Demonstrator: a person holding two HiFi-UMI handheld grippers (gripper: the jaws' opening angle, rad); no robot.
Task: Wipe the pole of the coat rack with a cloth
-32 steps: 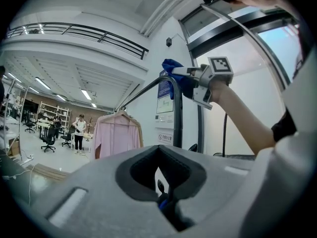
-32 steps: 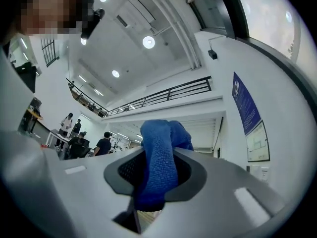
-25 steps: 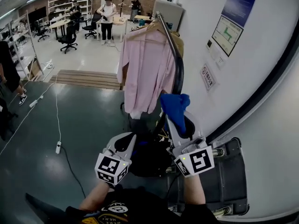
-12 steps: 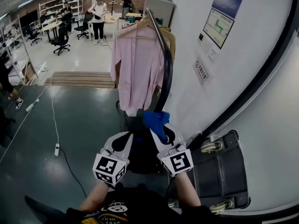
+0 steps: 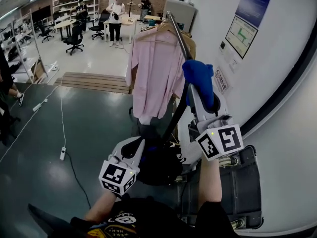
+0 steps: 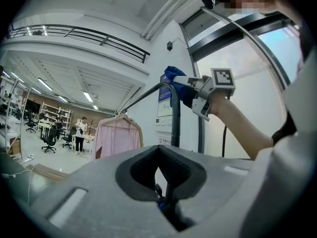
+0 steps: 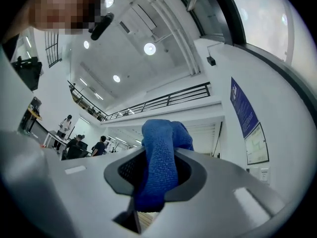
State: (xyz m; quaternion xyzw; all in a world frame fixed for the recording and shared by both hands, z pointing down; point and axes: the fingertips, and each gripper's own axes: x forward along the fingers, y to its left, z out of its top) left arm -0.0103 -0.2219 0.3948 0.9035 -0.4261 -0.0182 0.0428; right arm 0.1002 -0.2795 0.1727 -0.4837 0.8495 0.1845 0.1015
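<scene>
The coat rack's dark pole rises from the floor and bends into a top rail, from which a pink shirt hangs. My right gripper is shut on a blue cloth, which it presses against the pole just below the bend. The right gripper view shows that cloth bunched between the jaws. My left gripper hangs low beside the rack's foot, shut and holding nothing. The left gripper view looks up at the pole, the blue cloth and the pink shirt.
A dark bag lies at the rack's foot. A dark suitcase lies by the white wall at the right. A cable with a power strip runs over the floor at the left. Wooden steps and people are farther back.
My right gripper slid down the pole with the cloth, then climbed to just below the bend. The left gripper has barely moved.
</scene>
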